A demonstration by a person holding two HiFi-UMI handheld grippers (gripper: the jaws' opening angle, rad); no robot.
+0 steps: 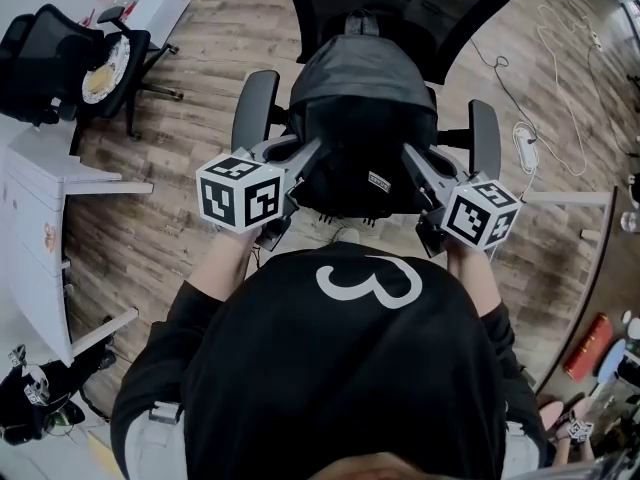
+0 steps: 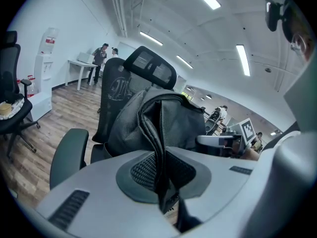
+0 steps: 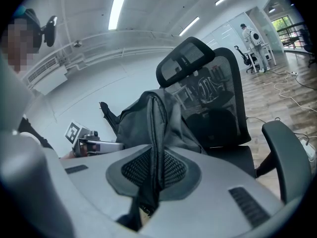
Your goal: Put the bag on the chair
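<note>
A dark grey backpack hangs over the seat of a black mesh office chair with two padded armrests. My left gripper is shut on a strap at the bag's left side. At the bag's right side my right gripper is shut on another strap. In both gripper views the strap runs pinched between the ribbed pads, and the bag bulges in front of the chair's backrest and headrest. Whether the bag's bottom rests on the seat is hidden.
A second black chair with a plate on it stands at the far left beside a white desk. White cables trail on the wooden floor to the right. People stand far off by a table.
</note>
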